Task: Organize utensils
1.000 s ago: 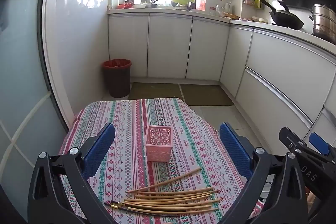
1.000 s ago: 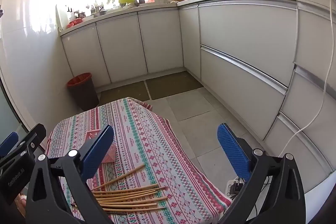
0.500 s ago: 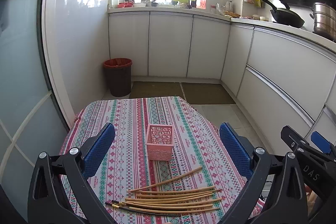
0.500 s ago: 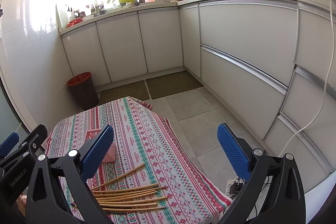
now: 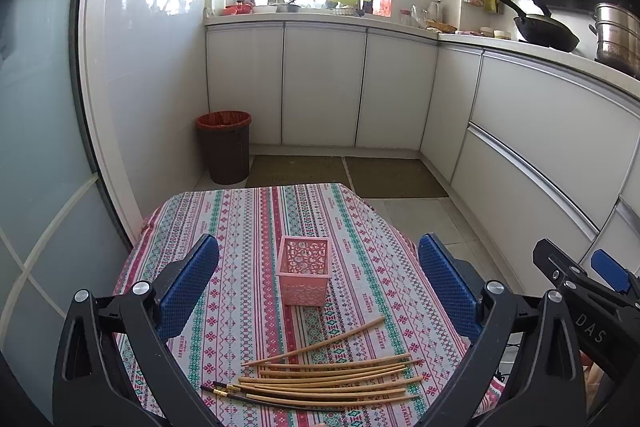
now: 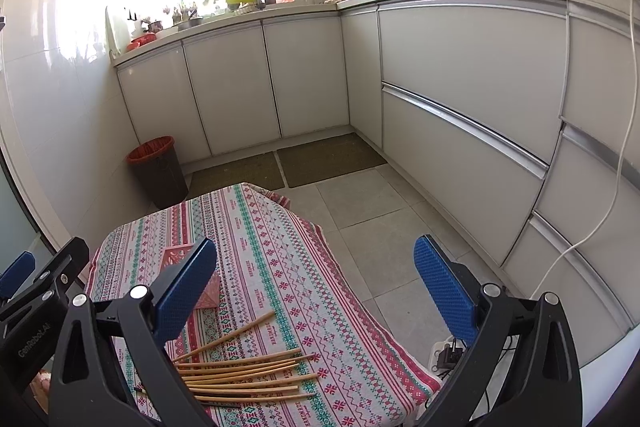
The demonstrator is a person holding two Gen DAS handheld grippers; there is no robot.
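Left gripper (image 5: 318, 285): jaws spread wide, grasping nothing, raised above the worktop (image 5: 248, 227). Right gripper (image 6: 316, 283): jaws likewise spread wide, holding nothing. The chopsticks (image 5: 332, 375) lie bundled on the patterned cloth at the near edge; the pink basket (image 5: 305, 275) stands upright just beyond them, apart from both grippers

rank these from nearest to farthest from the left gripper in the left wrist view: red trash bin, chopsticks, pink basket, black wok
1. chopsticks: loose pile on the tablecloth, just ahead of the open left gripper.
2. pink basket: upright, mid-table beyond the pile.
3. red trash bin: on the floor past the table, left.
4. black wok: on the counter, far right.
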